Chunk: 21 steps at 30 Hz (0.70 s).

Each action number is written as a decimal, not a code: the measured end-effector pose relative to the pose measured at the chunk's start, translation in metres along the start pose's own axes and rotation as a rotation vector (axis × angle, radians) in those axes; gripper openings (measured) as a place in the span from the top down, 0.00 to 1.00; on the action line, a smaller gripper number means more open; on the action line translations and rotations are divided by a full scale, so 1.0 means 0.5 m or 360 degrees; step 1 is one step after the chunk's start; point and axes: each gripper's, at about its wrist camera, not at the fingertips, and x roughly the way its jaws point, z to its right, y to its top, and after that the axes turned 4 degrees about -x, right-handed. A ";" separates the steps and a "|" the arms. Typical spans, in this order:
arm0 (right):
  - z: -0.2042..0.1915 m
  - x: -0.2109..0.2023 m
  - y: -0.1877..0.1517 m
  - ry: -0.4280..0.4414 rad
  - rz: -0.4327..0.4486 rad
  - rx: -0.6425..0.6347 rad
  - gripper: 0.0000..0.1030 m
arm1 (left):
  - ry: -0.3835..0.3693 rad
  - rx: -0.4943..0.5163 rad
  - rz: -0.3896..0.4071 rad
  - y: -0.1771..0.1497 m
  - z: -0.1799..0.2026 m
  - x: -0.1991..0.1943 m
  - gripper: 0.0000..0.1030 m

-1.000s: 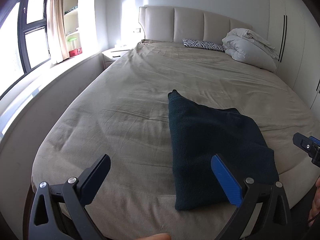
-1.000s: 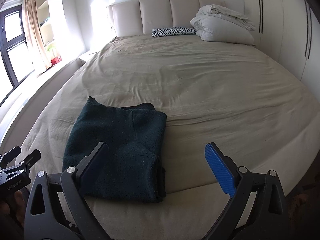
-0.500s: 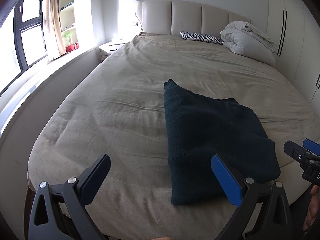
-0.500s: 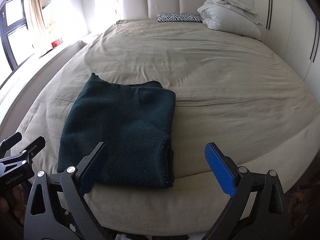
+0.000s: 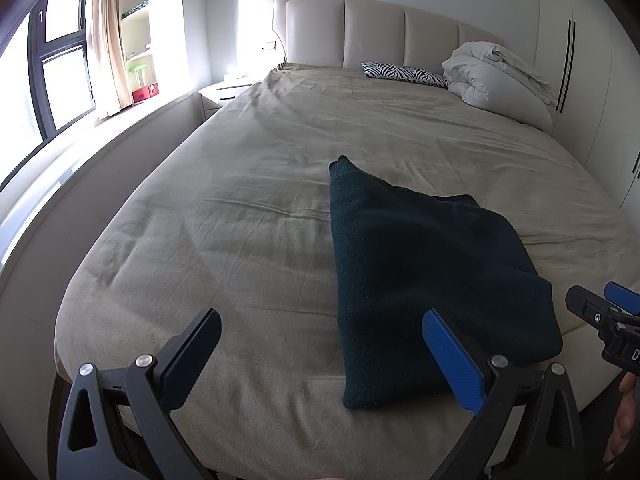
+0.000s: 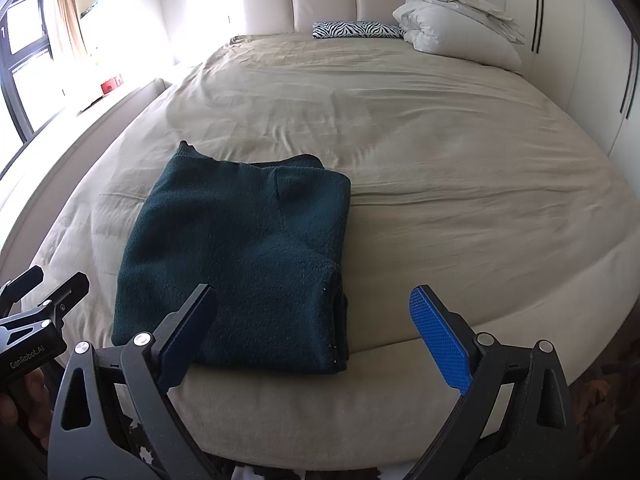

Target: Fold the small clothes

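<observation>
A dark teal knitted garment lies folded into a rough rectangle on the beige bed, near its foot edge; it also shows in the right wrist view. My left gripper is open and empty, held above the foot of the bed, with the garment ahead to its right. My right gripper is open and empty, just short of the garment's near right corner. Each gripper shows at the edge of the other's view: the right one, the left one.
A white duvet bundle and a zebra-print pillow lie by the padded headboard. A nightstand and a window ledge run along the left. White wardrobes stand on the right.
Both grippers have pulled back and risen a little from the bed's foot, staying open. The folded garment has not moved.
</observation>
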 end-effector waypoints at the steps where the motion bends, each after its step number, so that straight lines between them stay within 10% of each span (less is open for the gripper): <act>1: 0.000 0.000 0.000 0.0000 0.0000 -0.0001 0.05 | 0.0000 0.0000 0.0000 0.000 0.000 0.000 0.00; 21: 0.000 0.007 -0.004 0.0015 -0.0017 -0.0003 0.05 | 0.0001 0.0001 -0.0001 -0.001 0.000 0.000 0.00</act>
